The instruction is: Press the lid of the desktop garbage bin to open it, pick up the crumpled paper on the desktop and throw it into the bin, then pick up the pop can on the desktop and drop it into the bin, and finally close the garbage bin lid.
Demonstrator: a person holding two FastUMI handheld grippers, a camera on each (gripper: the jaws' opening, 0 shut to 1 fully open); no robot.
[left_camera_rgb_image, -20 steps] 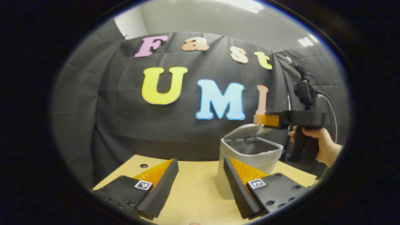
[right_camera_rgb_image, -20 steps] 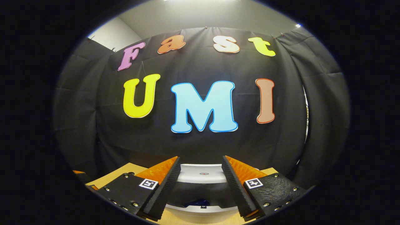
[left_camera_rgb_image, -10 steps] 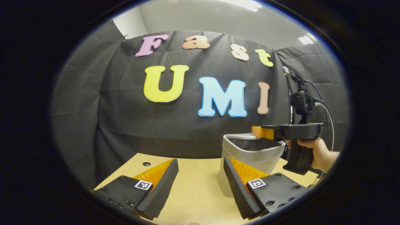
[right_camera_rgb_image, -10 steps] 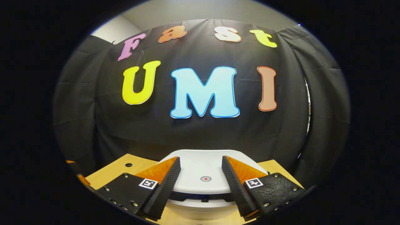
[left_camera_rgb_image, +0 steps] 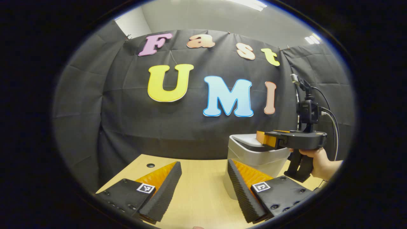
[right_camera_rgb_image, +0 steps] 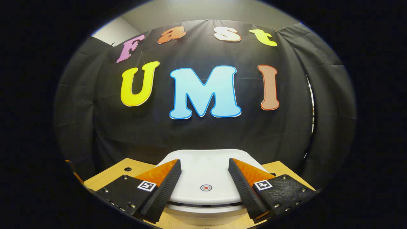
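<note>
- In the right gripper view, the right gripper [right_camera_rgb_image: 204,181] sits low over a white bin lid [right_camera_rgb_image: 206,173], its two fingers spread wide apart with nothing between them.
- The lid lies nearly flat on the bin [right_camera_rgb_image: 206,213], with a thin dark gap along its front edge. A small round red-and-white target mark [right_camera_rgb_image: 206,187] sits on the lid between the fingers. Whether the fingers touch the lid cannot be told.
- Each finger base carries a small square black-and-white coded tag [right_camera_rgb_image: 146,185]; no readable words appear on it.
- In the left gripper view, the left gripper [left_camera_rgb_image: 204,173] is open wide and holds nothing, above a pale wooden table [left_camera_rgb_image: 197,190].
- The grey bin [left_camera_rgb_image: 256,159] stands on the table just behind the left gripper's right-hand finger.
- A hand [left_camera_rgb_image: 321,160] holds the right gripper [left_camera_rgb_image: 265,138] by its handle, level over the bin's top, with cables trailing from it.
- A small round hole [left_camera_rgb_image: 150,165] shows in the table's far left part.
</note>
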